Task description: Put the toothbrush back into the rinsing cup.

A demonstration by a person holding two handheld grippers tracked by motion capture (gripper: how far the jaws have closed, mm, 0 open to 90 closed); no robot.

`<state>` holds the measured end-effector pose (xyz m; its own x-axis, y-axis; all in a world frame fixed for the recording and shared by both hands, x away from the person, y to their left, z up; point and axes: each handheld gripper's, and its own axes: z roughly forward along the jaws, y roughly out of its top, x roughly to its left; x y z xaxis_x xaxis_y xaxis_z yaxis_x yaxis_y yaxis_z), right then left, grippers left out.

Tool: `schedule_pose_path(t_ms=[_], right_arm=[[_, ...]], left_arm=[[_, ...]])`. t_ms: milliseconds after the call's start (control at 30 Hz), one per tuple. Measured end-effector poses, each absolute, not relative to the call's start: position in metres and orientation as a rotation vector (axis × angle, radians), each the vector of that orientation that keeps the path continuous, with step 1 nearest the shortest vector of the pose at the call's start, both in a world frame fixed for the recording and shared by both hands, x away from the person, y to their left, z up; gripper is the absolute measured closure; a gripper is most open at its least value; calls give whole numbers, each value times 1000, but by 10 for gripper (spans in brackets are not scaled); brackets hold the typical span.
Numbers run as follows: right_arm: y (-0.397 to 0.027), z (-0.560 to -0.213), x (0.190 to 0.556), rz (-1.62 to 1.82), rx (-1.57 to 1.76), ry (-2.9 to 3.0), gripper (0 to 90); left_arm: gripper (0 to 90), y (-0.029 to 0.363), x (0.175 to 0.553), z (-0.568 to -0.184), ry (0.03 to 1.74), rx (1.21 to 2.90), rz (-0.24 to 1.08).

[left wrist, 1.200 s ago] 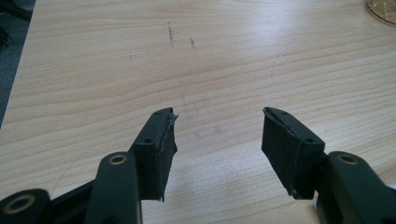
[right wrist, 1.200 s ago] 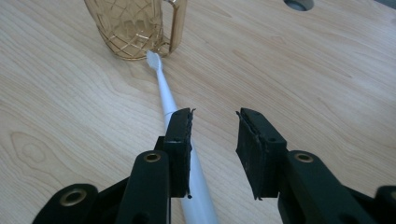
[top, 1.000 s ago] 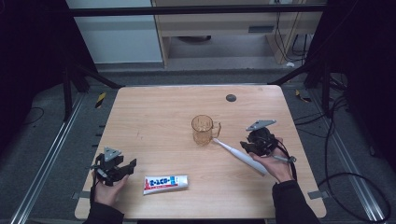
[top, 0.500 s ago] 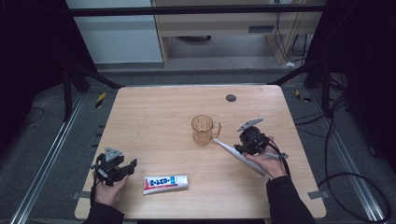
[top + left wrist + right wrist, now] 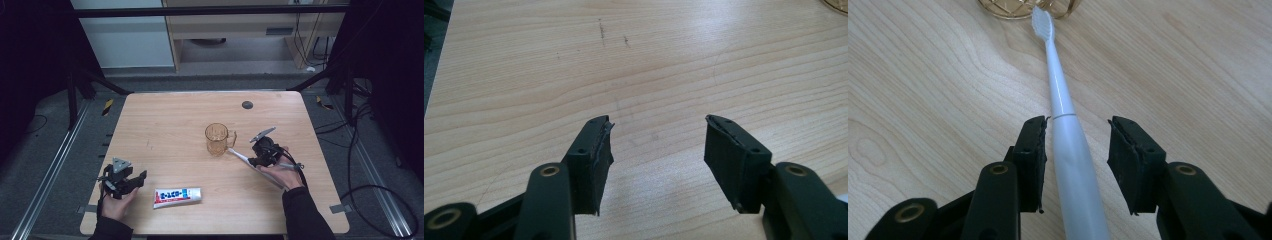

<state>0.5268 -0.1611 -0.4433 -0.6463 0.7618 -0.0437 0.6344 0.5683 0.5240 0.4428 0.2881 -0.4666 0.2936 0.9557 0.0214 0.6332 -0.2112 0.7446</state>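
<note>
Right gripper view: I see my right gripper (image 5: 1075,125) with its black jaws straddling the white plastic electric toothbrush (image 5: 1068,145), which lies flat on the light wooden table (image 5: 923,90). The jaws have just been opening; the handle sits between them, close against one pad with a clear gap to the other, so nothing is clamped. The bristled head points at the amber see-through plastic mug (image 5: 1020,7) and lies just beside its base.

In the high view, taking that mug (image 5: 218,139) as my mark, the toothbrush (image 5: 240,156) runs away from its handle side towards my near right, and the right gripper (image 5: 259,154) sits over it, just beside the mug. The white toothpaste tube with blue lettering (image 5: 177,196) lies well apart from the mug, towards my near left. My left gripper (image 5: 131,181) rests farther left, beyond the tube; in the left gripper view its jaws stand apart over bare wood (image 5: 524,75), holding nothing.
</note>
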Motion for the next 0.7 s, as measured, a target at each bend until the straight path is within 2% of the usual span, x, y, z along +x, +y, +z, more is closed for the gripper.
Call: schedule_pose_path(t_ms=[700], right_arm=[[-155, -464, 538, 608, 1164, 2603, 582]], left_arm=[[431, 288, 444, -467, 1416, 1942, 655]])
